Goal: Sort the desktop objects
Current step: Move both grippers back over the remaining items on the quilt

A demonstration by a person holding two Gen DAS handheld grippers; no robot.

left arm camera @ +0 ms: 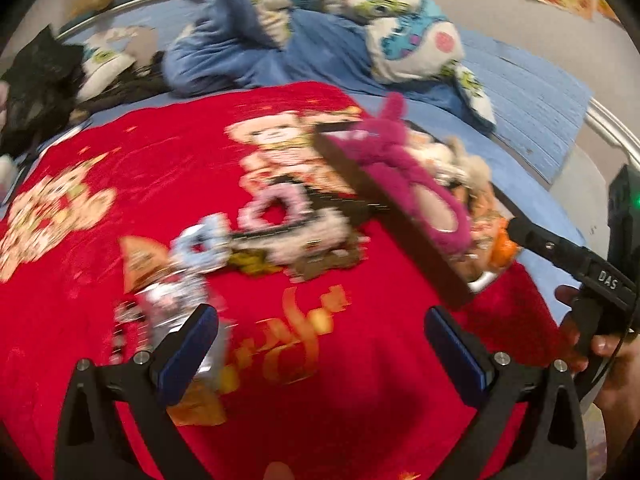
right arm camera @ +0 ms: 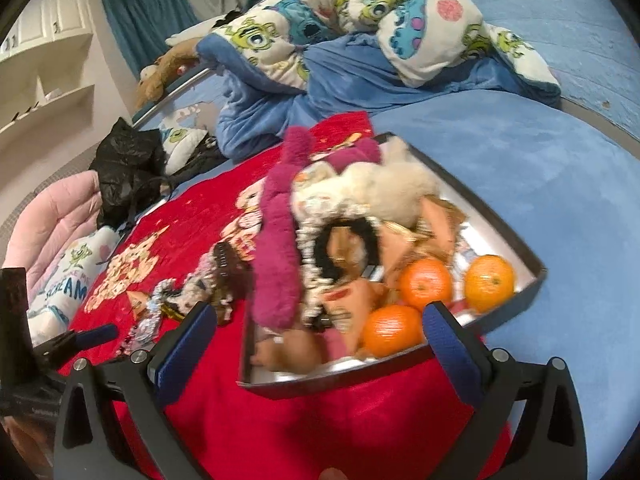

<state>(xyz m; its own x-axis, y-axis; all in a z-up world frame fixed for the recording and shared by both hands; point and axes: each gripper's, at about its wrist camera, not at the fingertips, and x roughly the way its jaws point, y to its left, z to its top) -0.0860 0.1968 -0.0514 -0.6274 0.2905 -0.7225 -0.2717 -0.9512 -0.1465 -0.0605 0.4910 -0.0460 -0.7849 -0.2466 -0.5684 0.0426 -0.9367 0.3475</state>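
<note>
While both our left tongs (left arm camera: 320,344) and right tongs (right arm camera: 320,340) hang spread and empty above the red blanket (right arm camera: 280,432), we see the dark box (right arm camera: 516,236) holding three oranges (right arm camera: 426,282) and a magenta plush (right arm camera: 276,240); blurred scrunchies (left arm camera: 272,210) lie left of the box.

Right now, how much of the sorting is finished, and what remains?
Mostly done: the box already holds three oranges, a magenta plush and other soft items. In hand: nothing; the left gripper and right gripper are open. Left: the scrunchies and shiny trinkets on the red blanket.
</note>
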